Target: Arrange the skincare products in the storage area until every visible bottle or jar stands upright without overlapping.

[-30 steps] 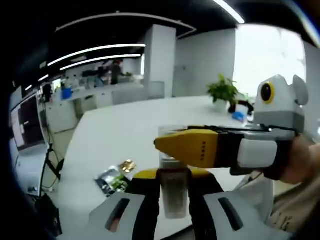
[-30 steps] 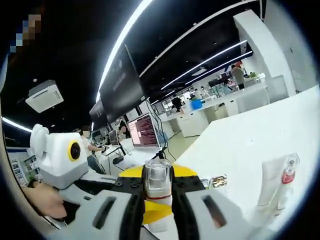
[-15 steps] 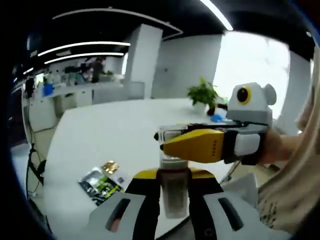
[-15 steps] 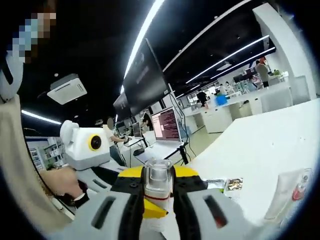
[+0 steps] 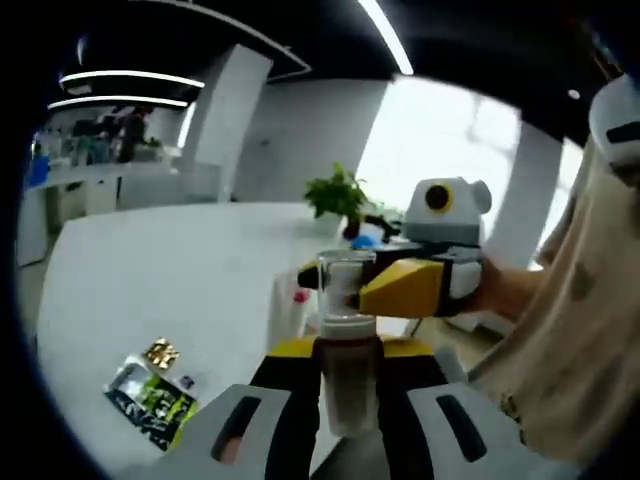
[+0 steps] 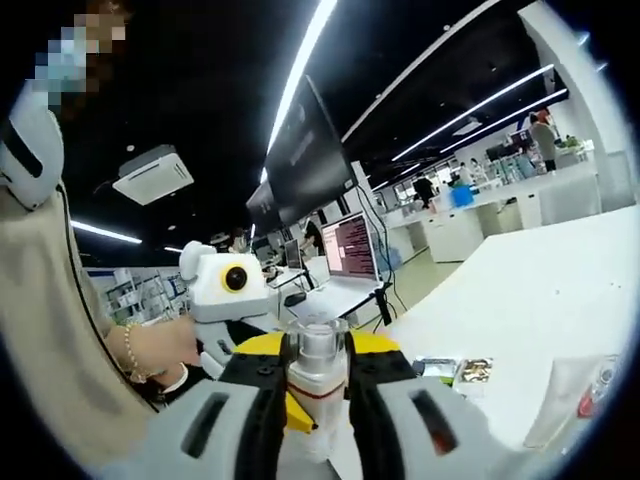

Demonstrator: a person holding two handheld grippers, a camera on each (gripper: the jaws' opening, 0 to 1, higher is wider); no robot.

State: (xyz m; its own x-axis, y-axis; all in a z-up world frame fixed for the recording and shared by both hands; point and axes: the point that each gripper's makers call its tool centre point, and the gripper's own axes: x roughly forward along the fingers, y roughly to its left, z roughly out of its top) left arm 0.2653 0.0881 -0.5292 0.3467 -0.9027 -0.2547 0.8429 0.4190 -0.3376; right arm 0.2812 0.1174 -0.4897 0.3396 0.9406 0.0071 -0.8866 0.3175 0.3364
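A small bottle [image 5: 347,385] with a clear cap [image 5: 345,272] is held up off the white table [image 5: 160,290]. My left gripper [image 5: 347,360] is shut on its body. My right gripper [image 5: 372,287] reaches in from the right, its yellow jaw against the cap. In the right gripper view, the clear cap [image 6: 318,345] sits between the shut jaws of my right gripper [image 6: 318,362], above a white body with a red band. The left gripper [image 6: 298,412] shows below and to the left, held by a hand. A white tube [image 5: 296,312] [image 6: 575,395] stands on the table.
Several foil sachets [image 5: 150,395] [image 6: 455,370] lie on the table. A potted plant [image 5: 340,195] stands at the far side. The person's beige sleeve [image 5: 570,340] is close on the right. Desks and monitors [image 6: 345,245] fill the room beyond.
Both views have swung round with the hands. The bottle stays held between the two grippers. In the left gripper view more of the clear cap now shows beside the right gripper's yellow jaw.
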